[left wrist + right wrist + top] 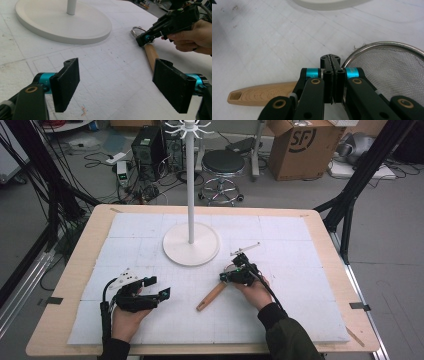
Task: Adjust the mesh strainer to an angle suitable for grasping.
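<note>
A strainer lies on the white mat (pixel 300 285), its wooden handle (pixel 211 296) (pixel 150 53) (pixel 262 93) pointing toward the near left. Its wire mesh bowl (pixel 392 67) and metal rim (pixel 136 31) sit just beyond my right gripper. My right gripper (pixel 226 277) (pixel 141 41) (pixel 330 58) is shut, pads pressed flat together, with its tips right over the neck where handle meets rim. Whether the pads pinch that neck I cannot tell. My left gripper (pixel 157 287) (pixel 116 67) hovers at the near left, open wide with nothing between its pads, aimed toward the handle.
A white stand with a round base (pixel 191 251) (pixel 62 22) and a tall pole (pixel 190 180) rises at the middle of the mat, behind both grippers. The wooden table edge (pixel 70 270) frames the mat. Stool, boxes and cables lie on the floor beyond.
</note>
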Demonstrator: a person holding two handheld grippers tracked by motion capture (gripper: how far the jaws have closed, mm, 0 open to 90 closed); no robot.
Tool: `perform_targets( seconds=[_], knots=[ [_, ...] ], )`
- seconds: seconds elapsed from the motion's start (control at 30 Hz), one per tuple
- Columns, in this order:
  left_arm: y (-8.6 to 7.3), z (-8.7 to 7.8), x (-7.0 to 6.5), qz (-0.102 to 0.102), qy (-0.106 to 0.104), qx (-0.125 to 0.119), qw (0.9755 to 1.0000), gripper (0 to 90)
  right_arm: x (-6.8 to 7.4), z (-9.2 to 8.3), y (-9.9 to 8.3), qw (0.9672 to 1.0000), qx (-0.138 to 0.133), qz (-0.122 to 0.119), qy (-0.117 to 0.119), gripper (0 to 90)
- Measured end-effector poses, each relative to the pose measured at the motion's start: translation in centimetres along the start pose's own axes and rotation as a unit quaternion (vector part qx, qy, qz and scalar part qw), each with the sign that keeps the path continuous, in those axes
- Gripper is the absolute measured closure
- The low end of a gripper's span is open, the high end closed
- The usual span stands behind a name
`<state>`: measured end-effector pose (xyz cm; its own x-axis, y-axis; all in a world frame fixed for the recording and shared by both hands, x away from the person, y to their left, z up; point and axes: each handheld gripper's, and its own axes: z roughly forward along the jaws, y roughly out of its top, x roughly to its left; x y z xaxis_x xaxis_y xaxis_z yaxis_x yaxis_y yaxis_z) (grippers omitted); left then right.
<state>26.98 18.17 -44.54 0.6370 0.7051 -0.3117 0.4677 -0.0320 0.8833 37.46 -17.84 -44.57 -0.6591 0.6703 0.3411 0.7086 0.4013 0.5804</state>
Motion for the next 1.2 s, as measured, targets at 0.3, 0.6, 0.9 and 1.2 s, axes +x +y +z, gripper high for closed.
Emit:
perform_targets(
  seconds=[0.3, 0.6, 0.9, 1.2],
  knots=[
    [-0.1, 0.1, 0.0, 0.001, -0.001, 0.002, 1.0, 22.5, -1.9, -1.9, -1.6, 0.9996, -0.012, 0.024, 0.001, 90.0],
    [-0.1, 0.2, -0.1, 0.002, -0.002, 0.004, 1.0, 22.5, -3.9, -4.3, -3.7, 0.9985, -0.026, 0.045, -0.013, 90.0],
    [-0.1, 0.4, -0.2, 0.004, -0.007, -0.001, 1.0, 22.4, -4.7, -7.0, -4.8, 0.9946, -0.071, 0.076, 0.008, 90.0],
    [-0.1, 0.4, -0.3, 0.007, -0.006, 0.002, 1.0, 22.5, -1.9, -7.5, -5.7, 0.9959, -0.066, 0.037, 0.05, 90.0]
  ],
)
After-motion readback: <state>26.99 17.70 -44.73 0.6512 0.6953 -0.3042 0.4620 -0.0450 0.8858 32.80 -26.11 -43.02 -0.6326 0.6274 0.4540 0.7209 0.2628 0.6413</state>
